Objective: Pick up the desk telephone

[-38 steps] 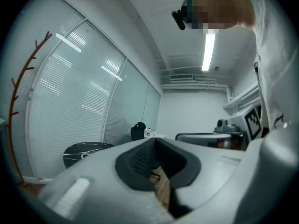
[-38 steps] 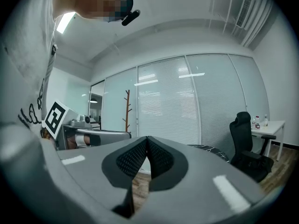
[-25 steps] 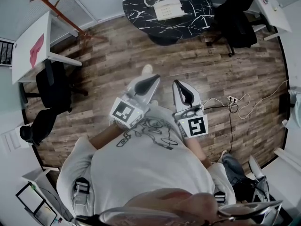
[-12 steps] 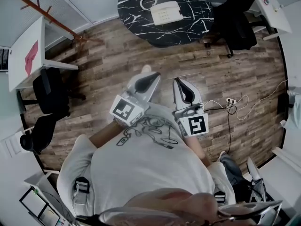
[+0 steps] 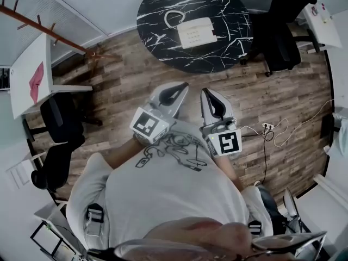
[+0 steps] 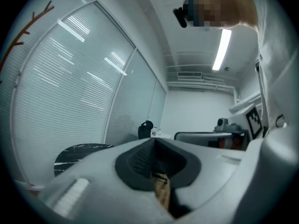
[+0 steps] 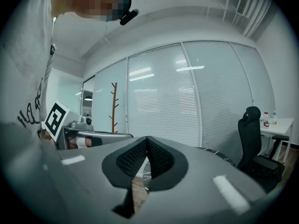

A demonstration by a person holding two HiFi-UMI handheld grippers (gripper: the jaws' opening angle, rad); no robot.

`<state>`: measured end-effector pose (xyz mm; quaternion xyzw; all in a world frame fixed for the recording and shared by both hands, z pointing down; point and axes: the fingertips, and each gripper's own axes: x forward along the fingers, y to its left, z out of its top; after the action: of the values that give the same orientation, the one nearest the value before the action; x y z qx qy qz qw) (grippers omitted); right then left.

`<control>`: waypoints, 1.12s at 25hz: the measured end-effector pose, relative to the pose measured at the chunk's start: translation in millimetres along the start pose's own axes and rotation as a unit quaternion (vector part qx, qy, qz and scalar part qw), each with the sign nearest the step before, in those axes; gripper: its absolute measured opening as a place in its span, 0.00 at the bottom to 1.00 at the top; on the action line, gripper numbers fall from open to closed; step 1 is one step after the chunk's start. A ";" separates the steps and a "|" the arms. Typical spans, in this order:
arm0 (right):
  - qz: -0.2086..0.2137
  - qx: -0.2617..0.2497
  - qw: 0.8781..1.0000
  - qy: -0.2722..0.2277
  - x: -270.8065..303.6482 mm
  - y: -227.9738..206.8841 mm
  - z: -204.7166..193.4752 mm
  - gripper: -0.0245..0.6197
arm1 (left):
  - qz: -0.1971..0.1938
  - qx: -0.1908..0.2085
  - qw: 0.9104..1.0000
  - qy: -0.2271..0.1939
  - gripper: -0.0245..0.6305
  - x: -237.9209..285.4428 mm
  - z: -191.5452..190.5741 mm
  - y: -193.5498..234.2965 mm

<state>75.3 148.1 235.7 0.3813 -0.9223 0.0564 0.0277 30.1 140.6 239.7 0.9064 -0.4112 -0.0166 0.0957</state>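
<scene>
Currently: desk telephone [image 5: 196, 32] on round marble desk [image 5: 157, 12], at 12 o'clock from both tongs, well apart. Long axis roughly 9-to-3. Neither hand clearly nearer. Left tongs [image 5: 180, 87] and right tongs [image 5: 210, 94] closed, empty, held level at chest, side by side, pointing 12 o'clock. Judgement: approach comes first.
</scene>
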 end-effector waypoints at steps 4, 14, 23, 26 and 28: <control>0.004 -0.013 1.000 0.006 53.4 -25.7 11.9 0.05 | -0.006 0.001 1.000 0.000 0.04 29.9 18.0 52.8; -0.003 -0.012 1.000 0.013 158.7 -70.2 26.4 0.05 | -0.011 -0.017 1.000 0.006 0.04 79.5 30.2 151.6; -0.005 -0.016 1.000 0.024 184.6 -99.8 23.9 0.05 | -0.017 -0.026 0.999 0.014 0.04 110.6 26.2 175.7; -0.001 -0.015 1.000 0.026 185.7 -107.1 21.7 0.05 | -0.013 -0.029 0.999 0.016 0.04 117.8 23.9 176.4; 0.003 -0.015 0.999 0.028 185.4 -111.2 20.2 0.05 | -0.015 -0.031 0.999 0.016 0.04 121.9 23.1 173.6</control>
<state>22.5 -62.4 242.4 0.3762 -0.9231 0.0530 0.0588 -20.7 -66.1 255.4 0.9094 -0.3948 -0.0163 0.1299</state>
